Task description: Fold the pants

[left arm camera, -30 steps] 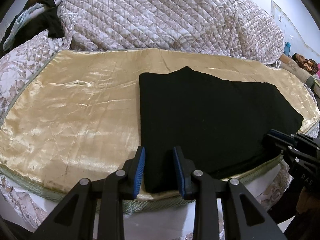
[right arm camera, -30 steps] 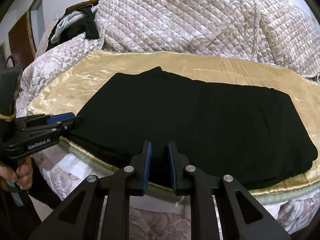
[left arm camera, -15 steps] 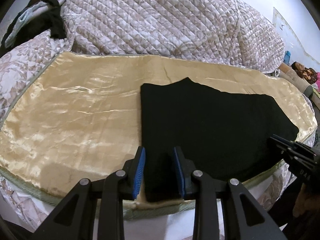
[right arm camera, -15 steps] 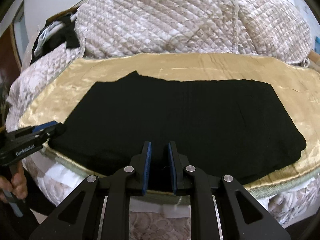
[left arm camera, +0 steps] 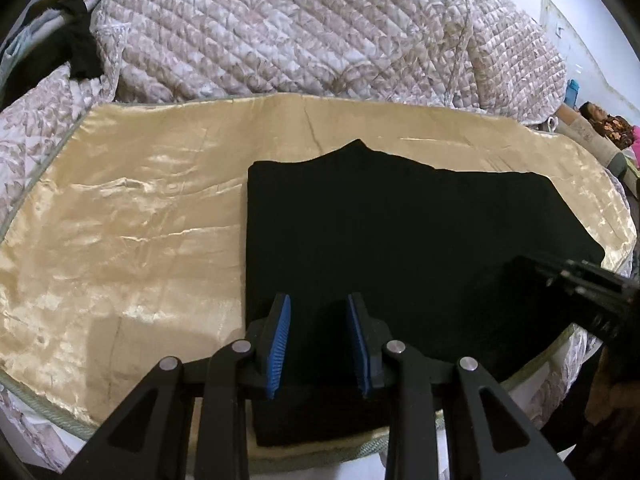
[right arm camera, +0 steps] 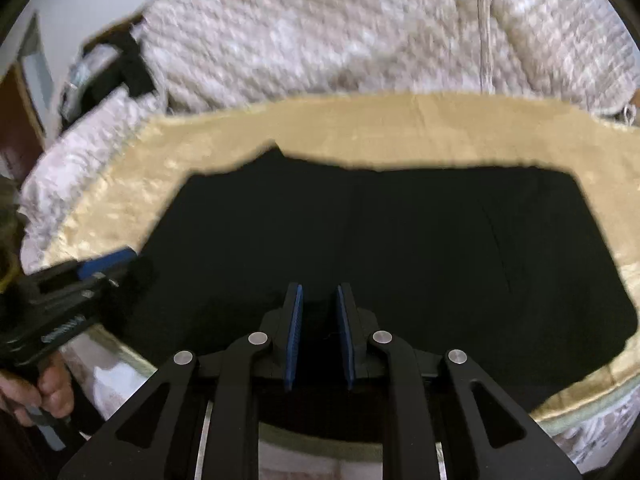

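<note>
The black pants (left arm camera: 400, 220) lie folded into a wide rectangle on a golden satin sheet (left arm camera: 120, 220). My left gripper (left arm camera: 318, 300) is shut on the near left corner of the pants, with black cloth filling the gap between its blue pads. My right gripper (right arm camera: 318, 290) is shut on the near edge of the pants (right arm camera: 380, 232) further right. That view is blurred by motion. Each gripper shows in the other's view: the left gripper (right arm camera: 108, 260) with a hand (right arm camera: 44, 392) on its handle, and the right gripper (left arm camera: 560, 276) at the pants' right end.
A bulky quilted bedspread (left arm camera: 300, 32) is heaped behind the sheet. Dark clothes (left arm camera: 80, 56) lie at the back left. A person (left arm camera: 600, 120) lies at the far right edge. The sheet's green-piped front edge (left arm camera: 60, 416) drops off just below the grippers.
Both grippers have moved forward over the bed, keeping hold of the pants' near edge. The right gripper has rolled, so the pants now sit level in its view.
</note>
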Available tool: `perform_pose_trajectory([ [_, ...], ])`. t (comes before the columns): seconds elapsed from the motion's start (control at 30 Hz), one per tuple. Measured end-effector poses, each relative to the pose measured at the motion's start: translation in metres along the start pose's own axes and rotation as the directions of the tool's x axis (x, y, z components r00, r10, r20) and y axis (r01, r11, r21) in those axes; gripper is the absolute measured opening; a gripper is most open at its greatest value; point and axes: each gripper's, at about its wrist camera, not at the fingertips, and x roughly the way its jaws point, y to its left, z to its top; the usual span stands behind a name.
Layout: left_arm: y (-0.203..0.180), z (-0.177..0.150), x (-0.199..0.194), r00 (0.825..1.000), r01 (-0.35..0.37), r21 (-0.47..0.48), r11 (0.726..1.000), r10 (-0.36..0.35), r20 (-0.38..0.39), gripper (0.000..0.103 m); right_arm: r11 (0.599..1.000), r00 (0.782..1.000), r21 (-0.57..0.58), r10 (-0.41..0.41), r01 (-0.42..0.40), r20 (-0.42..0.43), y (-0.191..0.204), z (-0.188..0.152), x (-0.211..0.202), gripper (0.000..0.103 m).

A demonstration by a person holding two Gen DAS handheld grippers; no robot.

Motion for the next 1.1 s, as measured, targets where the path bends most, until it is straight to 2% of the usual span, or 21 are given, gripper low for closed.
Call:
perform_pose_trajectory([
  [0.17,-0.002,0.000,-0.006,1.000,0.024,-0.004,1.000,-0.024,0.006,0.032,0.999,0.999,0.050,0.001,-0.003,0.043,-0.019,-0.001,-0.022,0.018],
  [0.3,-0.006,-0.004,-0.005,0.999,0.048,-0.002,0.999,-0.048,-0.010,0.033,0.993,0.998,0.108,-0.047,0.043,0.034,-0.042,-0.006,-0.028,0.018],
  [0.37,-0.009,-0.007,-0.005,0.999,0.046,0.010,0.999,-0.046,-0.011,0.035,0.991,0.998,0.127,-0.046,0.041,0.030,-0.049,-0.007,-0.029,0.018],
  [0.53,-0.007,-0.008,-0.006,0.999,0.044,0.007,0.999,-0.044,-0.008,0.035,0.984,0.992,0.149,-0.111,0.100,0.066,-0.064,-0.003,-0.043,0.018],
  [0.57,-0.007,-0.008,-0.007,0.999,0.043,0.010,0.999,-0.043,-0.007,0.036,0.979,0.989,0.167,-0.127,0.114,0.073,-0.071,-0.002,-0.047,0.023],
  [0.6,-0.007,-0.008,-0.007,0.999,0.042,0.013,0.999,-0.042,-0.006,0.036,0.973,0.986,0.193,-0.144,0.126,0.081,-0.079,-0.001,-0.051,0.036],
  [0.67,-0.007,-0.009,-0.007,0.999,0.039,0.017,0.999,-0.039,-0.004,0.036,0.959,0.980,0.245,-0.172,0.143,0.098,-0.095,-0.001,-0.059,0.052],
  [0.77,-0.008,-0.010,-0.008,0.999,0.040,0.016,0.999,-0.040,-0.003,0.036,0.936,0.971,0.316,-0.204,0.155,0.127,-0.118,-0.002,-0.072,0.052],
  [0.87,-0.007,-0.010,-0.007,0.999,0.039,0.017,0.999,-0.039,-0.003,0.036,0.893,0.963,0.423,-0.233,0.156,0.137,-0.145,-0.006,-0.080,0.052],
  [0.97,-0.007,-0.010,-0.007,0.999,0.040,0.017,0.999,-0.040,-0.003,0.036,0.847,0.971,0.524,-0.191,0.087,0.147,-0.167,-0.015,-0.081,0.052],
  [1.03,-0.007,-0.010,-0.007,0.999,0.041,0.016,0.999,-0.041,-0.003,0.036,0.838,0.969,0.540,-0.189,0.075,0.158,-0.170,-0.018,-0.085,0.052],
  [1.1,-0.007,-0.010,-0.007,0.999,0.040,0.018,0.999,-0.040,-0.003,0.036,0.831,0.957,0.546,-0.233,0.105,0.171,-0.170,-0.017,-0.092,0.052],
])
